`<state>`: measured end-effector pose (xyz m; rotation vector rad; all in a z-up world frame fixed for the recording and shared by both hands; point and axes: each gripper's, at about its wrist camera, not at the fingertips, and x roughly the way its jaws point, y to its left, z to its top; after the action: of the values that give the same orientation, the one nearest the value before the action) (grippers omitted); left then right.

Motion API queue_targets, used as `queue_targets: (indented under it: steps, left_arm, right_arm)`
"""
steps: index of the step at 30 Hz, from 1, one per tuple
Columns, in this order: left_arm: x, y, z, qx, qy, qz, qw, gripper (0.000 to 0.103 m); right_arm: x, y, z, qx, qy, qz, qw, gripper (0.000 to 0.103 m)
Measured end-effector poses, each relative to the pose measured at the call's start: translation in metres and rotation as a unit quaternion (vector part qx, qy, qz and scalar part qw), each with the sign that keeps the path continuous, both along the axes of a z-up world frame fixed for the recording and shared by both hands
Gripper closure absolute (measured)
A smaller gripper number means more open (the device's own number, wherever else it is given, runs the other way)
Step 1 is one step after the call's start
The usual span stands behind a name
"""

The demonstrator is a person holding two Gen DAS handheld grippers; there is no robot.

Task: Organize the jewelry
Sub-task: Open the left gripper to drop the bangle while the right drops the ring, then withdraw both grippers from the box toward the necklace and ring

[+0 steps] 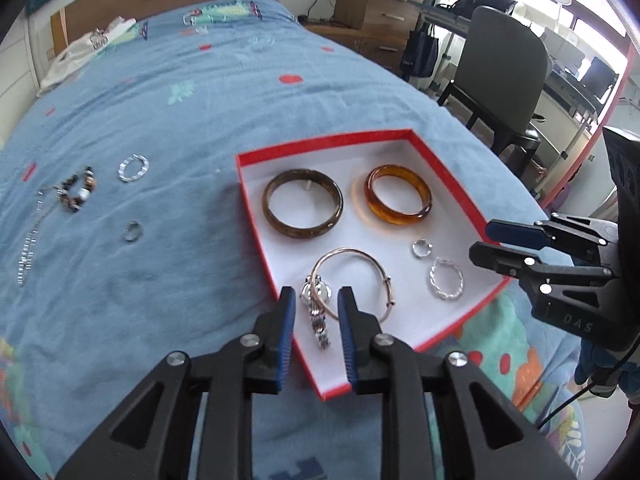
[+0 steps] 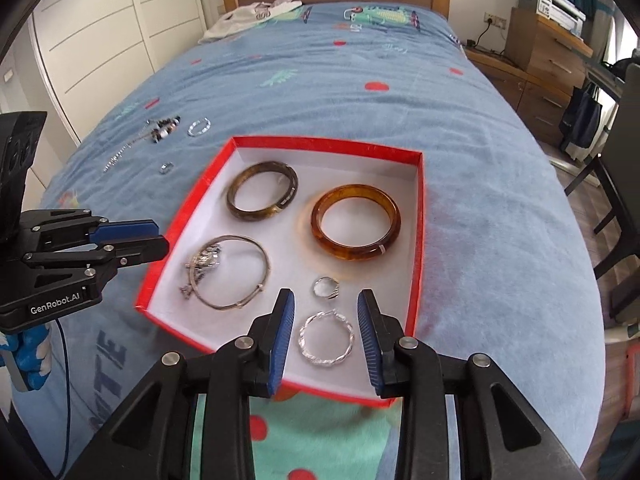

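A red box (image 1: 320, 146) with a white floor lies on the blue bedspread. In it are a dark brown bangle (image 1: 304, 233), an amber bangle (image 1: 396, 220), a thin rose-gold bangle (image 1: 384, 268), a silver watch (image 1: 319, 316), a small ring (image 2: 326, 286) and a twisted silver hoop (image 2: 326, 363). My left gripper (image 1: 317, 300) hovers open over the watch, its pads clear of it. Over the hoop my right gripper (image 2: 326, 300) is open too, not touching it.
To the left of the box, loose on the bedspread, lie a beaded bracelet (image 1: 78, 192), a silver chain (image 1: 30, 240), a second twisted hoop (image 1: 121, 170) and a small ring (image 1: 126, 234). White clothing (image 2: 256, 14) lies by the headboard. A chair (image 1: 500, 64) stands beyond the bed's right edge.
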<state>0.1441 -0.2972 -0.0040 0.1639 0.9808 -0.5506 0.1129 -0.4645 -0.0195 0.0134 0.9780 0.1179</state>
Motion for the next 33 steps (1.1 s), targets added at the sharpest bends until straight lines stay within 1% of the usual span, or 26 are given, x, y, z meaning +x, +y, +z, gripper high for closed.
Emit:
queue_targets:
  steps: [4, 9, 11, 16, 23, 30, 33]
  left_arm:
    - [-0.016, 0.014, 0.014, 0.010, -0.018, 0.012, 0.9997, 0.077]
    - [-0.035, 0.037, 0.027, 0.028, -0.045, 0.032, 0.9981, 0.074]
    - [-0.043, 0.047, 0.032, 0.031, -0.052, 0.041, 0.9973, 0.069]
    - [-0.063, 0.074, 0.045, 0.035, -0.072, 0.060, 0.9950, 0.067]
    - [-0.080, 0.110, 0.054, 0.028, -0.084, 0.086, 0.9924, 0.067]
    - [-0.087, 0.147, 0.053, 0.021, -0.086, 0.110, 0.9900, 0.066]
    - [-0.087, 0.162, 0.050, 0.017, -0.085, 0.120, 0.9890, 0.063]
  right_arm:
    - [-0.014, 0.009, 0.010, 0.002, -0.009, -0.001, 1.000, 0.067]
    - [-0.029, 0.021, 0.023, 0.006, -0.017, 0.000, 1.000, 0.066]
    - [-0.036, 0.027, 0.029, 0.008, -0.022, 0.002, 1.000, 0.066]
    - [-0.050, 0.048, 0.044, 0.006, -0.036, 0.011, 0.999, 0.065]
    - [-0.064, 0.077, 0.054, 0.006, -0.047, 0.027, 0.999, 0.064]
    - [-0.069, 0.107, 0.062, 0.005, -0.052, 0.040, 0.998, 0.062]
    - [-0.069, 0.121, 0.064, 0.001, -0.052, 0.049, 0.997, 0.062]
